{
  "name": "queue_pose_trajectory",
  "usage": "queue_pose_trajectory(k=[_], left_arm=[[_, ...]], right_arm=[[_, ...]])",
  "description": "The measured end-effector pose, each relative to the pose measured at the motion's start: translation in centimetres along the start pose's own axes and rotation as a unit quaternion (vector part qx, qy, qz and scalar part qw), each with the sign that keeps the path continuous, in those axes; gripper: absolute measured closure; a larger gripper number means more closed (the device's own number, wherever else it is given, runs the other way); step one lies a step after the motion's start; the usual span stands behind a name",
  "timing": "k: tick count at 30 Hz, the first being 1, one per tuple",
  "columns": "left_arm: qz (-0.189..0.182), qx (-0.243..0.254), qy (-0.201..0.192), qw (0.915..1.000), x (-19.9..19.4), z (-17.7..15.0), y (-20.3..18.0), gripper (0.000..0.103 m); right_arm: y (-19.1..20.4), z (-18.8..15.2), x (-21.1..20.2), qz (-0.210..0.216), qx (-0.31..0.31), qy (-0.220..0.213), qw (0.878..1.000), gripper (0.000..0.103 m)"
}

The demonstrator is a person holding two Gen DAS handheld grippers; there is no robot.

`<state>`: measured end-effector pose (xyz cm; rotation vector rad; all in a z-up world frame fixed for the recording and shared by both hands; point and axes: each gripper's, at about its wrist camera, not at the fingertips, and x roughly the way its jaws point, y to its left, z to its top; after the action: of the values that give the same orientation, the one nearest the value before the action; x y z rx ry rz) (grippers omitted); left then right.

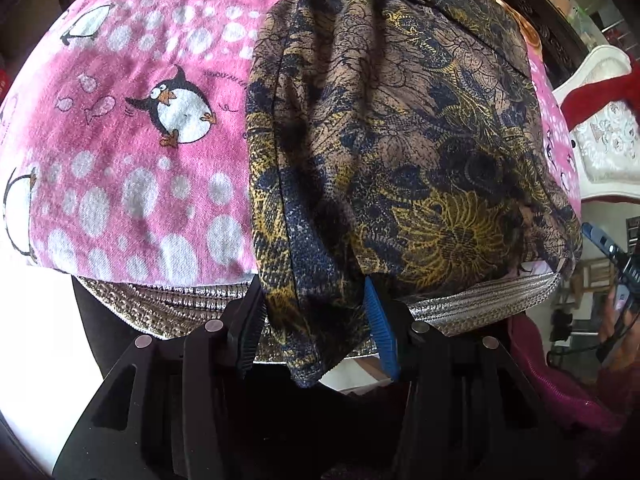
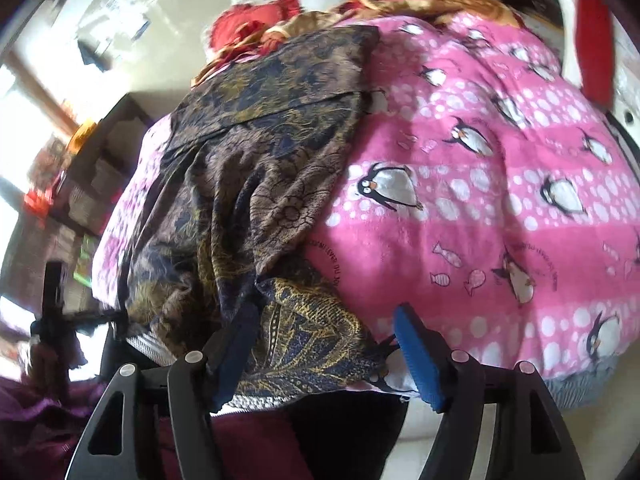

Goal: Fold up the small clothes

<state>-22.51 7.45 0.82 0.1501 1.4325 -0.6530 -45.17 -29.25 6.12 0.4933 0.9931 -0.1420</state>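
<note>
The brown, navy and gold floral-print fabric garment lies at the bed's near edge on the pink penguin-print fleece blanket, its hem between the spread left hand-held gripper and spread right hand-held gripper, so, unpinched, it may slide off.

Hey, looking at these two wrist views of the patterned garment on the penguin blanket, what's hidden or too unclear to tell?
- Left wrist view: the patterned garment's far end is cut off by the top edge.
- Left wrist view: whether the left gripper pinches the hanging fabric or merely straddles it; the folds cover the pads.
- Right wrist view: the room at left is blurred.
- Both views: the penguin blanket hides the surface beneath.
</note>
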Motion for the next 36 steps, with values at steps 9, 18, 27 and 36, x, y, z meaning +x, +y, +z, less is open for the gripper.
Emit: queue_pose_trajectory(k=[9, 18, 27, 36], left_arm=[[-0.006, 0.023, -0.011, 0.9996, -0.4, 0.1, -0.9, 0.093], [-0.062, 0.028, -0.107, 0.9919, -9.2, -0.3, 0.9, 0.098], [-0.049, -0.018, -0.074, 0.9959, -7.5, -2.7, 5.6, 0.099], [0.039, 0.057, -0.12, 0.9903, -10.0, 0.1, 1.6, 0.098]], right_arm=[[0.1, -0.2, 3.3, -0.005, -0.059, 0.024, 0.998, 0.069], [-0.3, -1.3, -4.0, 0.085, 0.037, -0.034, 0.995, 0.1], [-1.2, -5.9, -2.4, 0.118, 0.121, 0.004, 0.986, 0.1], [-1.0, -0.2, -3.4, 0.127, 0.105, -0.029, 0.986, 0.1]])
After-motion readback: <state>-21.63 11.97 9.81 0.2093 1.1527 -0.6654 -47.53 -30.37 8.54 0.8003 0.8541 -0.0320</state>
